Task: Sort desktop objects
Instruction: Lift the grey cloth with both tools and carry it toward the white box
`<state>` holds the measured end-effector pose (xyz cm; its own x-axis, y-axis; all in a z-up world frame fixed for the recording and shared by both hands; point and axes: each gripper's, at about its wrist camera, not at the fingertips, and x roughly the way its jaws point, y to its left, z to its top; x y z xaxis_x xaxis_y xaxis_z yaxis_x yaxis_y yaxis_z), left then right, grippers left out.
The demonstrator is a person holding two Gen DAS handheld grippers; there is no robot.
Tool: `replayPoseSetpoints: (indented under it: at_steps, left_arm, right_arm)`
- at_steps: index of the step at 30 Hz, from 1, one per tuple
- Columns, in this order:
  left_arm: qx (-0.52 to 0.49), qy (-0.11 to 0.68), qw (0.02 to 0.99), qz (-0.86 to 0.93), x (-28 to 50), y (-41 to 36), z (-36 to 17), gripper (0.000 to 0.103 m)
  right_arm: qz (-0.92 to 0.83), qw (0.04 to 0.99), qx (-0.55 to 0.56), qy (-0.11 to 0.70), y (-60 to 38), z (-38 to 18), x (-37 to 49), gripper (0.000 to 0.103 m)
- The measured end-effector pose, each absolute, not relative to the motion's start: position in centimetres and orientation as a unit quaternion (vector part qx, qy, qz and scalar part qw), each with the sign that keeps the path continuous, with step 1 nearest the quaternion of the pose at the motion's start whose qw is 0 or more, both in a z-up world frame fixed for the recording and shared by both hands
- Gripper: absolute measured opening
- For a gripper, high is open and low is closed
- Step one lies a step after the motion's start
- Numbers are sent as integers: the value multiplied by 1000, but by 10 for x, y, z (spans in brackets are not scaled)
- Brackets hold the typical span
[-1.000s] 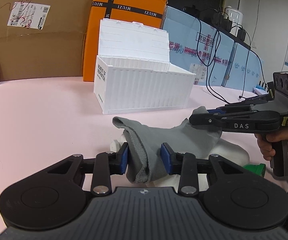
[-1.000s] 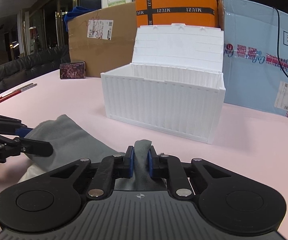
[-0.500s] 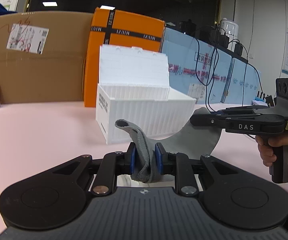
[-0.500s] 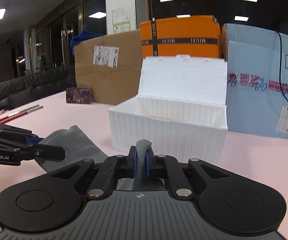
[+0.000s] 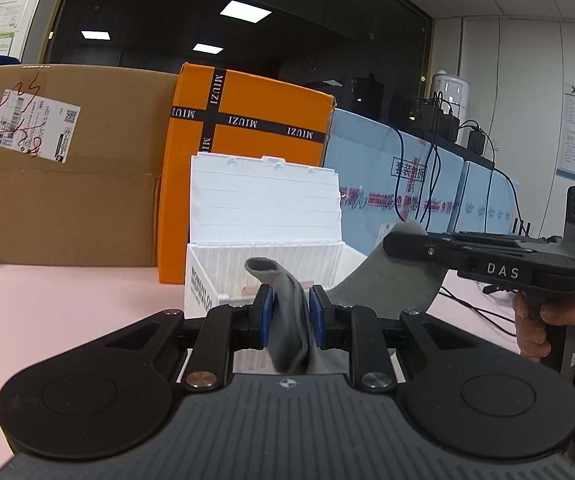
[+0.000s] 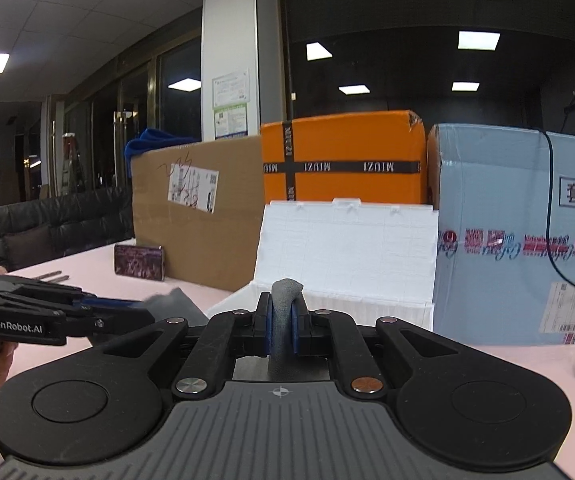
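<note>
1. The grey cloth (image 5: 287, 312) is off the table, held in the air between the two grippers just in front of the white storage box (image 5: 265, 258).
2. The left gripper (image 5: 287, 316) has its blue pads pressed together on one bunched end of the cloth, and a rolled edge pokes up above them.
3. The right gripper (image 6: 282, 322) is clamped the same way on the other end, a small grey fold standing up between its pads.
4. In the left wrist view the cloth fans out from under the right gripper's fingers, with a hand (image 5: 547, 328) around that gripper's handle at the right edge.
5. Pinching both ends probably keeps the limp fabric stretched and under control, so it can be carried as one piece without dragging.
6. The box stands with its lid (image 6: 347, 248) tipped up and back, leaving the top open; I judge it the likely place for the cloth.
7. Something pinkish shows low inside the box, too hidden to name.
8. The table (image 5: 67, 300) is pale pink and bare around the box.
9. Behind the box a brown carton (image 5: 59, 184), an orange box (image 5: 255, 128) with black tape and a light blue carton (image 6: 507, 208) stand side by side like a wall.
10. A small dark printed case (image 6: 138, 262) leans against the brown carton, and black cables (image 5: 427, 176) hang over the blue one.
11. Beyond is a dim office with ceiling lights, a dark sofa (image 6: 47, 224) and glass doors.
</note>
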<state>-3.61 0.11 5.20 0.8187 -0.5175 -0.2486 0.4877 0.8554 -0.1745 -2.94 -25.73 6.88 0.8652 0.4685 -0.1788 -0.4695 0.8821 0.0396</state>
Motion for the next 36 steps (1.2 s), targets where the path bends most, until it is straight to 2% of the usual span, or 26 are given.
replayPoseSetpoints:
  at_steps: [6, 12, 14, 16, 18, 19, 27, 29, 32, 34, 36]
  left_arm:
    - [-57, 143, 951, -270, -13, -7, 56, 15]
    - [-66, 174, 948, -258, 4, -10, 41, 15]
    - [-71, 193, 946, -251, 10, -9, 32, 25]
    - [-85, 207, 942, -249, 13, -7, 23, 60]
    - [-91, 207, 942, -248, 9, -7, 19, 78]
    - [-85, 206, 943, -249, 7, -9, 18, 81]
    - [21, 211, 936, -283, -13, -54, 4, 81]
    - [45, 212, 942, -257, -13, -63, 3, 75]
    - [42, 220, 948, -227, -10, -64, 3, 54]
    - [30, 218, 952, -213, -8, -59, 6, 32]
    - [19, 210, 957, -202, -9, -52, 10, 23]
  right_arm:
    - [245, 966, -5, 81, -257, 79, -13, 9]
    - [248, 965, -8, 86, -256, 80, -2, 9]
    - [248, 965, -11, 85, -255, 81, 0, 9]
    - [248, 965, -12, 84, -253, 84, 3, 9]
    - [249, 965, -14, 83, -250, 86, 5, 9]
    - [250, 965, -16, 82, -248, 87, 7, 9]
    - [273, 959, -25, 73, -229, 95, 4, 9]
    - [278, 958, -26, 68, -226, 99, 1, 9]
    - [284, 957, -29, 57, -222, 105, -4, 9]
    - [287, 956, -32, 49, -219, 109, -7, 9]
    - [289, 956, -32, 43, -218, 112, -8, 9]
